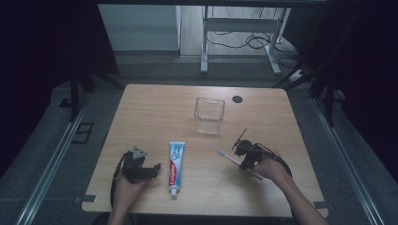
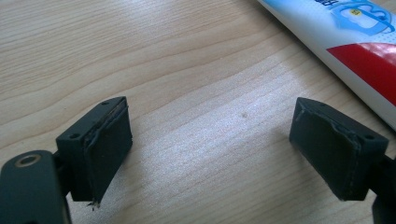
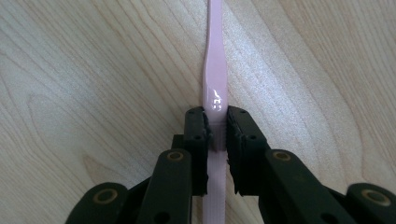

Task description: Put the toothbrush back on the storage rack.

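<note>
While the right gripper clamps the pink toothbrush at mid-handle, the brush lies on the table, its head pointing to 10 o'clock in the high view. At 9 o'clock from it lies the toothpaste. At 12 o'clock stands a clear cup. Further at 9 o'clock, the left gripper has wide jaws with nothing between them.
</note>
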A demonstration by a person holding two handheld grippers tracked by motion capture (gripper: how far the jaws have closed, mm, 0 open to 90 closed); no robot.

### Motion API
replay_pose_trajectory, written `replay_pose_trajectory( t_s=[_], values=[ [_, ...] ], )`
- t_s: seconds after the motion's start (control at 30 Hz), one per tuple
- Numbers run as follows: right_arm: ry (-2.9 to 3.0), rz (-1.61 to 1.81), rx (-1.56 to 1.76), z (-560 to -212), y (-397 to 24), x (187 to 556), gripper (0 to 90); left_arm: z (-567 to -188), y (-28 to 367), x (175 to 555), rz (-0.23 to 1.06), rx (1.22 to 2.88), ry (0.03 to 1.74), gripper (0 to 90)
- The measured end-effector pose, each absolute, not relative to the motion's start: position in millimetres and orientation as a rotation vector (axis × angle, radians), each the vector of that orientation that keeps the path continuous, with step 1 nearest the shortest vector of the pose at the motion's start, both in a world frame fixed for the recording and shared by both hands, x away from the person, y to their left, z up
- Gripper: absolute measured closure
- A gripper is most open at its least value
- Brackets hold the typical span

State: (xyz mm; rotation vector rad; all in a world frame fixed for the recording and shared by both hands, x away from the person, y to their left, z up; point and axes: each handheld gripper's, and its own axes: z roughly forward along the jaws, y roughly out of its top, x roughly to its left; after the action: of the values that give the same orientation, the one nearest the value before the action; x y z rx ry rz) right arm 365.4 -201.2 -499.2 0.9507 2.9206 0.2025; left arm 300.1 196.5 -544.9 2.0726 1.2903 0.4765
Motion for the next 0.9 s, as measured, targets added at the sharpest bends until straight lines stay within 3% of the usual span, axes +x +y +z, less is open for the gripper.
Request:
replay_pose_trajectory(
  t_s=[0.9],
  values=[
    [2.856, 0.39, 0.989, -460.9, -207.9, 365.6, 78.0, -544.6, 196.8, 300.1, 0.476, 2.08, 1.288, 12.9]
  ],
)
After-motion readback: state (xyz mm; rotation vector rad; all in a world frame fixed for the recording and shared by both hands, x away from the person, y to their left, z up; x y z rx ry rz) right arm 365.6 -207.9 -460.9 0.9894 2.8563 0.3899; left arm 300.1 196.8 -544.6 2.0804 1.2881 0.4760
